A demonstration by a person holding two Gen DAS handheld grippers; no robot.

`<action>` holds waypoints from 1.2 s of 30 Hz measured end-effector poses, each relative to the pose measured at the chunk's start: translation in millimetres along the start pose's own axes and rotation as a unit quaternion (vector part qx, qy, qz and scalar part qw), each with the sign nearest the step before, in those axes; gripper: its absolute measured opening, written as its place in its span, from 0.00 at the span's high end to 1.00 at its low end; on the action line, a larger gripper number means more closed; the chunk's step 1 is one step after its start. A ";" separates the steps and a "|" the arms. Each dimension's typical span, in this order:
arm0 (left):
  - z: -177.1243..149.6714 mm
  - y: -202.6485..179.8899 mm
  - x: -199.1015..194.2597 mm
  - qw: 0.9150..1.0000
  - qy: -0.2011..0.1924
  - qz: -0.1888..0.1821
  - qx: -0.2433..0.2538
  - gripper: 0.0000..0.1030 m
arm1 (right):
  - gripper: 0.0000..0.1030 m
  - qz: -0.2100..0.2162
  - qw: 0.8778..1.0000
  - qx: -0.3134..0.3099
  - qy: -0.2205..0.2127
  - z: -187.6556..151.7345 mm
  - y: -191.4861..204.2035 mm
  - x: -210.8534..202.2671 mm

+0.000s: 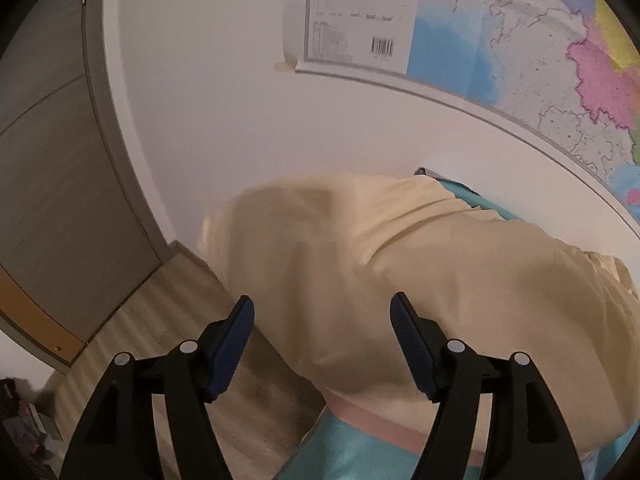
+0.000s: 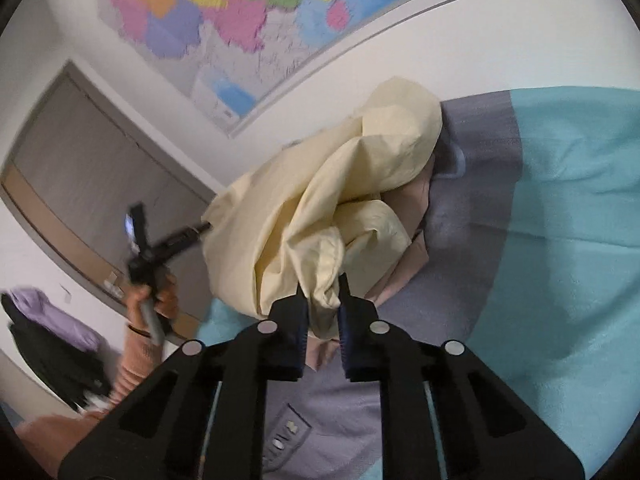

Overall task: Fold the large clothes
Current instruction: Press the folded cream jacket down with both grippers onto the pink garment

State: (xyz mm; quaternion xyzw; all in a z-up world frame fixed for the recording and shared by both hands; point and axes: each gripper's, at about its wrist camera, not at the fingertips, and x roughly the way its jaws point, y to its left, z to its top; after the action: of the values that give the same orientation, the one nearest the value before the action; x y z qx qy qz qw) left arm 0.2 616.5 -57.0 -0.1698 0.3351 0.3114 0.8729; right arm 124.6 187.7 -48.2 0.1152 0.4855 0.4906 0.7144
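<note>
Jaws of the right gripper (image 2: 323, 304) are pinched on a bunched fold of the pale yellow garment (image 2: 320, 208), which rises in a crumpled heap just beyond their tips and hangs above the bed (image 2: 560, 208) with its teal cover and grey band. On the left gripper (image 1: 322, 312) the jaws stand spread apart with nothing pressed between them; yellow cloth fills the space ahead of and beyond their tips, lying over the bed's edge. In the right wrist view the left gripper shows off to the left of the heap, held in the person's hand (image 2: 154, 300), its tip reaching the cloth's near margin.

The step in hand looks like getting a second hold so the garment can be spread flat. To do it well, the left jaws should close on a single clean edge or corner rather than a thick wad, well apart from the right grip, so the cloth between the two holds can be drawn taut. Pick a hem or seam, if one can be found; none is plain in these views. Then both hands should lift and part together, letting the bundle shake open before lowering it flat on the bed. The bunched right hold may trap extra layers and could need regripping.
</note>
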 end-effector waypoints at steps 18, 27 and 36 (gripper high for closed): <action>-56.3 -29.1 -67.8 0.991 -0.018 -0.127 0.032 0.28 | 0.47 -0.096 0.987 -0.115 -0.060 23.5 49.8 -29.3; -66.5 -78.3 -42.8 0.991 -0.013 -0.113 0.067 0.22 | 0.45 -0.085 0.990 -0.111 0.012 39.3 44.4 62.0; -75.6 -98.1 -55.0 0.993 -0.025 -0.088 0.076 0.22 | 0.45 -0.083 0.991 -0.107 0.009 33.7 42.8 60.8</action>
State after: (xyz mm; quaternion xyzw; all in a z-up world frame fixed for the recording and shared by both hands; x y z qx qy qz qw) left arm -3.6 481.2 -64.6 -0.1238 0.3195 0.2110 0.9155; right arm 129.5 268.7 -39.1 -0.0068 0.4447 0.4794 0.7566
